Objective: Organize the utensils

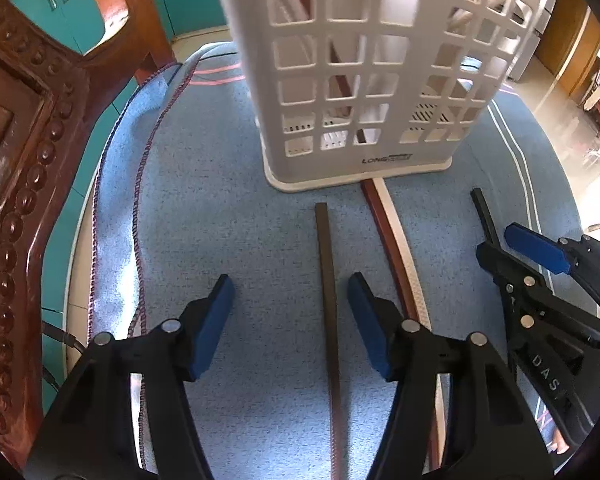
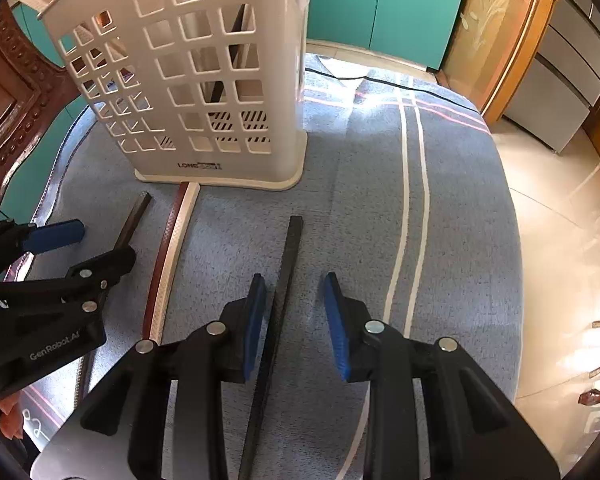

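Note:
A white slotted utensil basket (image 1: 360,164) (image 2: 220,168) stands upright on the blue cloth, with sticks inside it. Several chopsticks lie in front of it. My left gripper (image 1: 290,280) (image 2: 106,242) is open and straddles a dark brown chopstick (image 1: 328,280) (image 2: 134,216), which lies nearer the right pad without being pressed. A red-brown chopstick (image 1: 380,220) (image 2: 168,248) and a white chopstick (image 1: 396,220) (image 2: 180,232) lie side by side, their far ends at the basket's base. My right gripper (image 2: 295,278) (image 1: 498,240) is open around a black chopstick (image 2: 292,248) (image 1: 482,208), close to its left pad.
The blue cloth (image 1: 220,220) with white stripes (image 2: 404,200) covers a rounded tabletop. A carved wooden chair (image 1: 20,160) stands close on the left. Teal cabinets (image 2: 380,0) are behind, and the tiled floor (image 2: 560,240) drops away past the right edge.

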`<action>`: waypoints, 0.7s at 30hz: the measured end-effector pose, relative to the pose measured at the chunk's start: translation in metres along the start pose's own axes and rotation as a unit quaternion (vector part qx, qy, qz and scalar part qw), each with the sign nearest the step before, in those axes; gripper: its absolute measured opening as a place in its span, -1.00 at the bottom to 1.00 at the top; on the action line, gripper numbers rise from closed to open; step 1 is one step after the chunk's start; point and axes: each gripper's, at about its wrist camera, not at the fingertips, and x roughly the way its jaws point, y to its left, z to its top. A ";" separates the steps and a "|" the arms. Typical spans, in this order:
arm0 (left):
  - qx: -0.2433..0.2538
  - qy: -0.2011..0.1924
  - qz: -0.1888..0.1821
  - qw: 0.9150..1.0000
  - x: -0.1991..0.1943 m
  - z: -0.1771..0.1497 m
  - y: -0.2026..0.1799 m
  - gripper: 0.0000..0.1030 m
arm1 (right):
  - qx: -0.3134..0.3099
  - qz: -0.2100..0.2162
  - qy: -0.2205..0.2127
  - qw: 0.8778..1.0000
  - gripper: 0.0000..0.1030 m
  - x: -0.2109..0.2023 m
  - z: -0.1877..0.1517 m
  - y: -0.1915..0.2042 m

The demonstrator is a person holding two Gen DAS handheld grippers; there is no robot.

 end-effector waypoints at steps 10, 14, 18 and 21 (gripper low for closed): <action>-0.006 0.001 -0.017 1.000 0.005 0.004 -0.004 0.00 | -0.001 0.000 0.002 1.000 -0.40 0.001 0.000 0.007; -0.006 0.001 -0.019 1.000 0.009 0.008 0.001 0.00 | 0.001 0.005 0.004 1.000 -0.40 0.000 0.002 0.004; -0.010 -0.001 -0.025 1.000 0.008 0.005 0.008 -0.10 | 0.017 0.004 -0.002 1.000 -0.59 -0.002 0.002 -0.005; -0.014 -0.004 -0.026 1.000 0.007 0.008 0.012 -0.44 | 0.026 0.011 -0.001 1.000 -0.81 -0.005 0.002 -0.012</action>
